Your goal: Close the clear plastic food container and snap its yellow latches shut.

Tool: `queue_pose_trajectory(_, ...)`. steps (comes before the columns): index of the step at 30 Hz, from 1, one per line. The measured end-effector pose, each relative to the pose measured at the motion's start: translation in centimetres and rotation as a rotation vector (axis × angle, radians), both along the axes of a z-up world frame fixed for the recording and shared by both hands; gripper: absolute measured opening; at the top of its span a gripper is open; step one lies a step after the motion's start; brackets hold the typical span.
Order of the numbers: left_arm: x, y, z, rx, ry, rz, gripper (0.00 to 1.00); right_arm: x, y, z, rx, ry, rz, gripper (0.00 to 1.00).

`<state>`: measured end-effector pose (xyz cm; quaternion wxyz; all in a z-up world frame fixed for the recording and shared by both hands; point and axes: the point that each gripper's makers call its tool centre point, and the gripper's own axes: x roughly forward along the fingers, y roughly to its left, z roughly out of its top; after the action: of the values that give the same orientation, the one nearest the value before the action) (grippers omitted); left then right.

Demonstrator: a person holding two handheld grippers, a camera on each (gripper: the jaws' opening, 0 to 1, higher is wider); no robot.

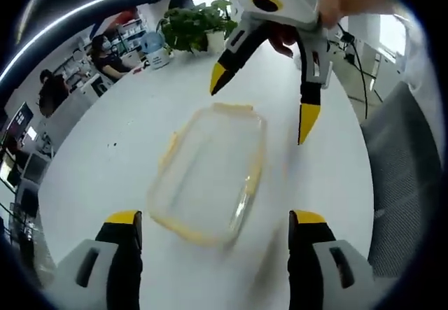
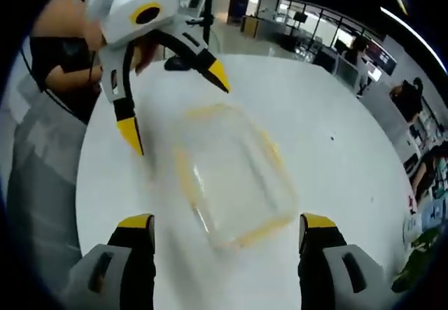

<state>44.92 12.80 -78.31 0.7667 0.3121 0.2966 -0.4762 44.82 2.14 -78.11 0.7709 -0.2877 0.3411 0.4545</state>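
my left gripper (image 1: 213,226) and right gripper (image 2: 227,229) both hang spread and empty over the clear container (image 1: 208,175) lying on the white table (image 1: 105,163) between them, lid apparently on but blurred, so i judge the yellow latches (image 1: 169,149) unsnapped.

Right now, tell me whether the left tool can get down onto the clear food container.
Probably yes: the left tool is open, the container lies between its tips on the white table, with nothing between them.
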Motion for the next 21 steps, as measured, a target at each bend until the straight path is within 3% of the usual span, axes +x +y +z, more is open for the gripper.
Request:
queue_pose_trajectory(3, -0.5, 0.1, -0.2, -0.004, 0.011, 0.018, 0.89, -0.3, -0.3, 0.2, 0.018, 0.002, -0.024, 0.86)
queue_pose_trajectory(4, -0.7, 0.4, -0.3, 0.024, -0.003, 0.002, 0.89, -0.4, -0.4, 0.1, 0.019, 0.002, -0.028, 0.86)
queue_pose_trajectory(21, -2.3, 1.5, 0.6, -0.060, 0.001, 0.100, 0.89, -2.3, -1.1, 1.3, 0.121, -0.013, -0.129, 0.85)
